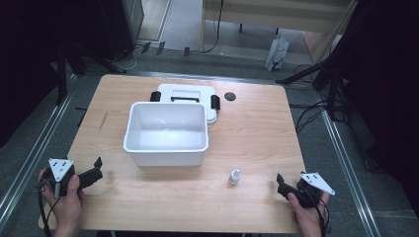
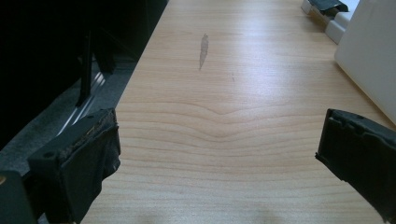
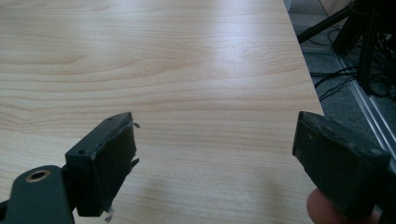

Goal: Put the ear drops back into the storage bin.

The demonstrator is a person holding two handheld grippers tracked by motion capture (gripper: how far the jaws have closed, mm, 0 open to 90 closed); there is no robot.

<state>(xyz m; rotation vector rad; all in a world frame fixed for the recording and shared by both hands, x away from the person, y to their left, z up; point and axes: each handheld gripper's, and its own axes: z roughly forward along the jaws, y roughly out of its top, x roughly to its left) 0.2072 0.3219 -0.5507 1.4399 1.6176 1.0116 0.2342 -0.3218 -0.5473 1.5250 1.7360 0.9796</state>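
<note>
A white open-topped box [image 1: 165, 133] stands empty at the middle of the wooden table [image 1: 257, 133]. Its white lid [image 1: 185, 93], with black latches, lies flat just behind it. A small white bottle [image 1: 234, 176] stands upright near the front edge, right of centre. My left gripper [image 1: 100, 168] rests at the front left corner, open, with bare wood between its jaws [image 2: 219, 140]. The box wall [image 2: 369, 60] shows to its right. My right gripper [image 1: 279, 185] sits at the front right, right of the bottle, open over bare table [image 3: 215, 140].
A small black round disc [image 1: 229, 96] lies on the table right of the lid. A dark streak [image 2: 203, 49] marks the wood ahead of the left gripper. The table's right edge [image 3: 306, 70] drops to a floor with cables and stand legs.
</note>
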